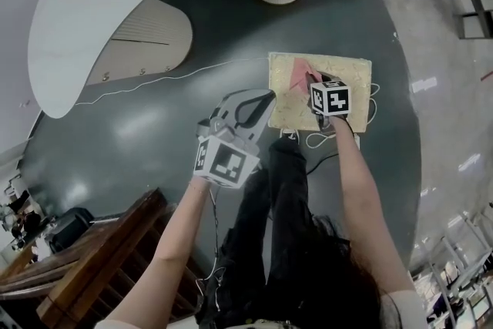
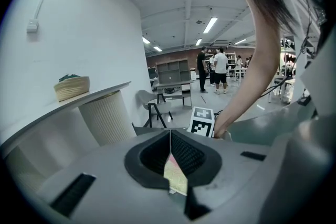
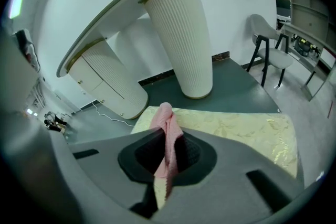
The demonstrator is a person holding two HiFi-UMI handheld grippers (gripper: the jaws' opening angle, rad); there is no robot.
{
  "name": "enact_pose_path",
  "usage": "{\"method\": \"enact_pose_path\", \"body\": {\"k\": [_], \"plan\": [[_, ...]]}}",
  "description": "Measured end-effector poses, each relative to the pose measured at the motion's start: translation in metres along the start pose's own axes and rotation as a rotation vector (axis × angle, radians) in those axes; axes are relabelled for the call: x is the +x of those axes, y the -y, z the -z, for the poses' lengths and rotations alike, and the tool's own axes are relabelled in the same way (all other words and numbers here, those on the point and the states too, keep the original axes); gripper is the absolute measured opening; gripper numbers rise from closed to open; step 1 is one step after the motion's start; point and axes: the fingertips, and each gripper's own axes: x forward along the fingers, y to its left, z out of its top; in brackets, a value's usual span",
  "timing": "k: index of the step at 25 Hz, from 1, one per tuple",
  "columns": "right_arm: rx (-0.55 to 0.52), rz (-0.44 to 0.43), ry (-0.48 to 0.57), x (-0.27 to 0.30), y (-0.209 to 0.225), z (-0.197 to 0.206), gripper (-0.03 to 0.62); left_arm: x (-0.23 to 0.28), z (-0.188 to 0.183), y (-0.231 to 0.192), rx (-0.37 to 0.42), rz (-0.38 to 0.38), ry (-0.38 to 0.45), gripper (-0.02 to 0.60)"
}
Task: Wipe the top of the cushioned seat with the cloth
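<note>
Two grippers meet at the cushioned seat (image 1: 339, 77), which stands on the dark floor (image 1: 139, 127), right of centre. The right gripper (image 3: 168, 152) is clenched on the pink cloth (image 3: 166, 120), whose bunched end pokes out past the jaws above the near left part of the seat top. The left gripper (image 2: 170, 152) has its jaws pressed together at the seat's left edge (whether they nip the cover there I cannot tell; only a sliver of pale patterned fabric shows below them).

To wipe well, I judge the cloth should be pressed flat on the top, not dragged as a thin roll. It should then be drawn in overlapping passes from left to right, out to the far corners, while the left gripper steadies the seat.

The only container in sight is a woven basket (image 2: 72, 89) on the white counter (image 2: 105, 87) at the far left. Something dark sits in its mouth, too small to name.
</note>
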Motion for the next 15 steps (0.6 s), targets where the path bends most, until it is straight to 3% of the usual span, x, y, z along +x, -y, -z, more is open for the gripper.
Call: {"method": "enact_pose_path", "body": {"k": [15], "plan": [[0.084, 0.247, -0.032, -0.086, 0.157, 0.038, 0.012, 0.041, -0.025, 0.040, 0.025, 0.119, 0.021, 0.007]]}}
